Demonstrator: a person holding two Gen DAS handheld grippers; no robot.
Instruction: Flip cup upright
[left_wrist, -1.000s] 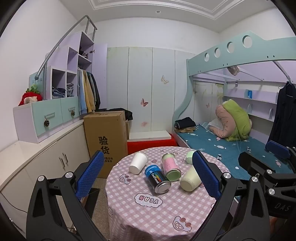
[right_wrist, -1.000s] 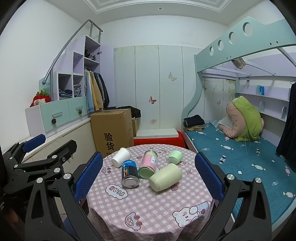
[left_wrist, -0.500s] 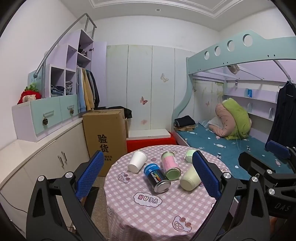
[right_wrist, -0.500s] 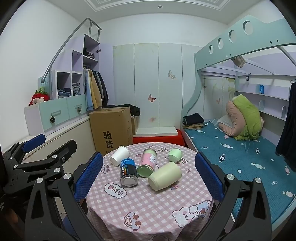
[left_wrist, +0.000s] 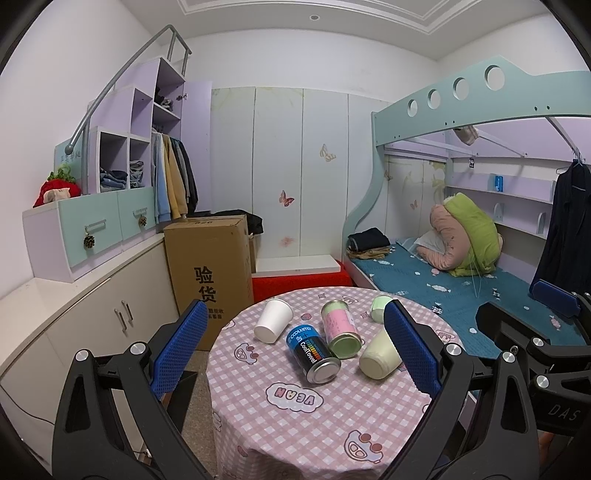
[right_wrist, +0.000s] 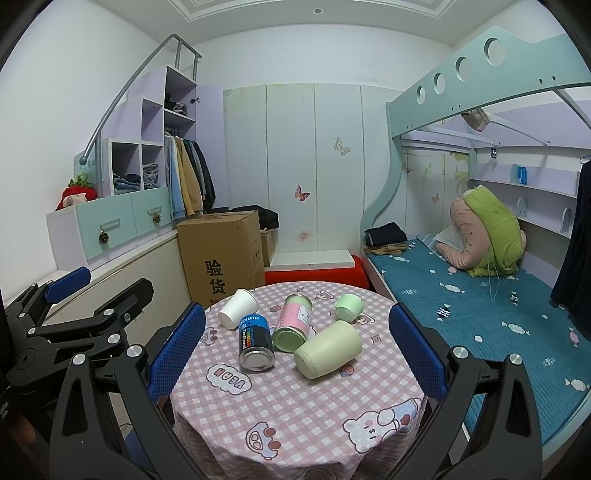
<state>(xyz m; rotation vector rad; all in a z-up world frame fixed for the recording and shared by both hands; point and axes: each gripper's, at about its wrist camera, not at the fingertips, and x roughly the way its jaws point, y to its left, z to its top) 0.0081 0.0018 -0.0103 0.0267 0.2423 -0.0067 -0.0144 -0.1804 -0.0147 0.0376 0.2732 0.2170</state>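
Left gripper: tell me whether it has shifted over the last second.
Yes, slightly. In the left wrist view the cardboard box and the round table have drifted a little leftward in the frame, so the open left gripper has panned slightly rightward, short of the cups.

In the left wrist view a blue finger pad (left_wrist: 410, 347) hides part of the pale green cup (left_wrist: 378, 356).

The cardboard box (left_wrist: 209, 273) bears the black characters "验货"; the blue can (left_wrist: 311, 351) lying on the table reads "CoolTowel"; the tablecloth (left_wrist: 295, 413) shows a cloud patch lettered "VEAN"; the right gripper's (left_wrist: 554, 369) black body is marked "DAS".
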